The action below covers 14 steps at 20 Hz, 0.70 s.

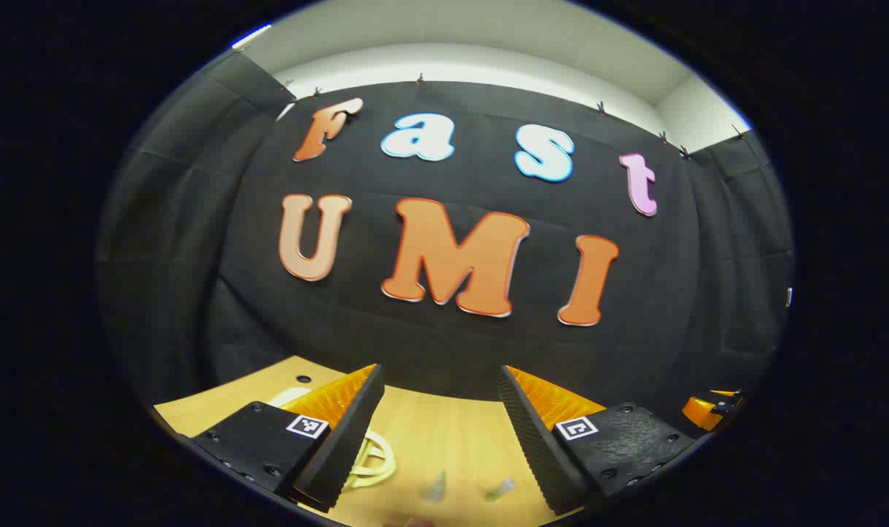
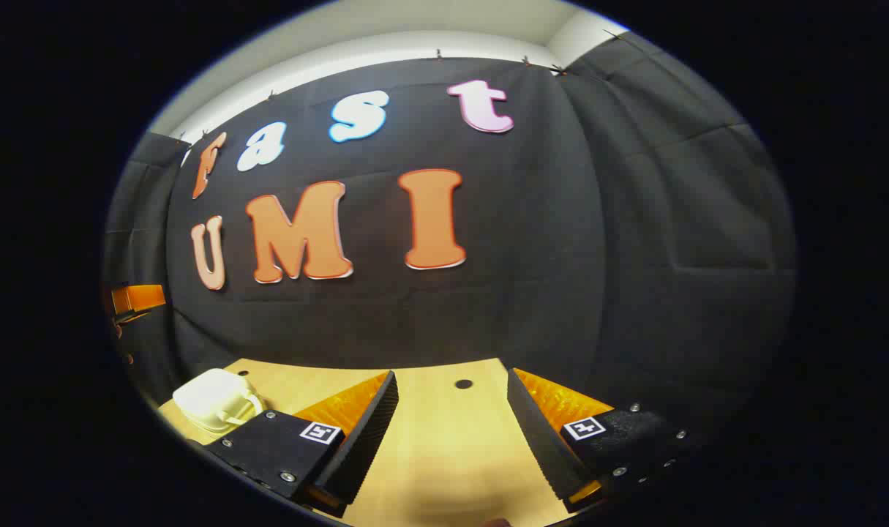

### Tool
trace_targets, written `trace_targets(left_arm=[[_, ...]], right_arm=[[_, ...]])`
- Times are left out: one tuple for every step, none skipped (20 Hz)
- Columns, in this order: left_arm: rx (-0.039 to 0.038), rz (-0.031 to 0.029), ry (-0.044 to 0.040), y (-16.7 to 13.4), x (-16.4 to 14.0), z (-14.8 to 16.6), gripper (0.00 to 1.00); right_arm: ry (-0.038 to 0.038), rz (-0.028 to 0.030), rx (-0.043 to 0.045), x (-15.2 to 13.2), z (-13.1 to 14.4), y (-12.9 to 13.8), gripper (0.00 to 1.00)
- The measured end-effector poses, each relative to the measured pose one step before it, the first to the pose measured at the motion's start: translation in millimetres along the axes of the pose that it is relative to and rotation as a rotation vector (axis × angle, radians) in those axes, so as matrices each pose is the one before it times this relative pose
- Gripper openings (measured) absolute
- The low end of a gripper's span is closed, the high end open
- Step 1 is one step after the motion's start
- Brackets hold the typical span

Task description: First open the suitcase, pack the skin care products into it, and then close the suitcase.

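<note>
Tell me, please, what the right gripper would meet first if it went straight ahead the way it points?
Probably the booth's black cloth wall; the right gripper is open over bare wooden table, though depth is unclear.

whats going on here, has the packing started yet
Not yet, by the look of it. A person holds both claws open and empty above the wooden table. The left claw hangs over two small blurred items. The cream suitcase sits closed, left of the right claw.

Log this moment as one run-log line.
left hand-held gripper: open, empty | right hand-held gripper: open, empty | small cream handled suitcase: closed on light wooden table
</note>
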State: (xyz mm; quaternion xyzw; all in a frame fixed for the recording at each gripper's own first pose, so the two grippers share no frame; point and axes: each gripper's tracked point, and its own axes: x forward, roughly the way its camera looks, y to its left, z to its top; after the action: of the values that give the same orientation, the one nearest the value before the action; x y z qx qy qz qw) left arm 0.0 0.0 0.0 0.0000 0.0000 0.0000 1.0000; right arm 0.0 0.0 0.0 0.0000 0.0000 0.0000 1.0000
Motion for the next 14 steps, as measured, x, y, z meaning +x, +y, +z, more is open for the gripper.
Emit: trace_targets(left_arm=[[0.00131, 0.00344, 0.00133, 25.86, -7.52, -1.63, 0.94], [-0.00083, -0.00093, 0.01708, 21.86, -2.84, -4.02, 0.94], [-0.00898, -0.00641, 0.02647, 14.86, -1.29, -7.81, 0.97], [-0.01587, -0.00962, 0.02658, 11.86, -1.7, -6.56, 0.97], [-0.01489, -0.01218, 0.01629, 8.67, 1.15, -4.15, 0.97], [-0.00691, -0.00665, 0.00996, 8.56, 0.61, -0.53, 0.97], [0.00733, -0.00911, 0.01051, 5.34, 0.18, -3.45, 0.97], [0.02086, -0.00274, 0.01365, 4.22, 0.97, -3.24, 0.97], [0.02796, -0.00074, 0.00969, 1.76, 0.53, -3.03, 0.97], [0.02237, -0.00137, 0.00429, 1.42, 0.68, 0.54, 0.97], [0.01045, -0.00099, 0.00059, -0.09, 0.45, -1.1, 0.97], [-0.002, 0.00071, -0.00244, -1.14, -0.63, 0.24, 0.97], [-0.00957, -0.00165, 0.00072, -2.11, -1.28, -1.8, 0.97], [-0.015, 0.0011, 0.0018, -2.02, -1.23, -1.26, 0.97]], right_arm=[[0.00469, 0.01281, -0.00106, -1.01, -0.96, 23.03, 0.95], [-0.0001, 0.00591, 0.00078, -2.65, -1.75, 24.79, 0.95], [-0.00097, 0.0046, 0.00387, -3.17, -0.15, 22.74, 0.95], [-0.00213, 0.00706, 0.00067, -2.54, -3.05, 18.99, 0.95], [-0.00031, 0.00351, -0.00477, -3.28, -1.68, 16.67, 0.95], [0.00377, 0.0004, -0.00628, -3.1, -3.38, 11.97, 0.95], [0.00666, -0.00035, 0.00301, -1.77, -1.72, 8.6, 0.95], [0.0099, 0.00688, 0.02003, -2.56, -1.09, 7.82, 0.95], [0.01038, 0.01187, 0.02306, -2.67, -0.73, 7.1, 0.95], [0.00844, 0.00668, 0.01044, -1.07, 0.15, 3.73, 0.95], [0.01165, 0.00035, -0.00325, 0.2, -0.13, -0.23, 0.95], [0.01348, -0.00166, -0.01108, 1.6, -2.29, -2.04, 0.95], [0.01344, 0.00084, -0.01222, 1.22, -1.33, -2.56, 0.95], [0.00502, 0.00389, -0.00487, 1.08, 1.67, -2.64, 0.95]])
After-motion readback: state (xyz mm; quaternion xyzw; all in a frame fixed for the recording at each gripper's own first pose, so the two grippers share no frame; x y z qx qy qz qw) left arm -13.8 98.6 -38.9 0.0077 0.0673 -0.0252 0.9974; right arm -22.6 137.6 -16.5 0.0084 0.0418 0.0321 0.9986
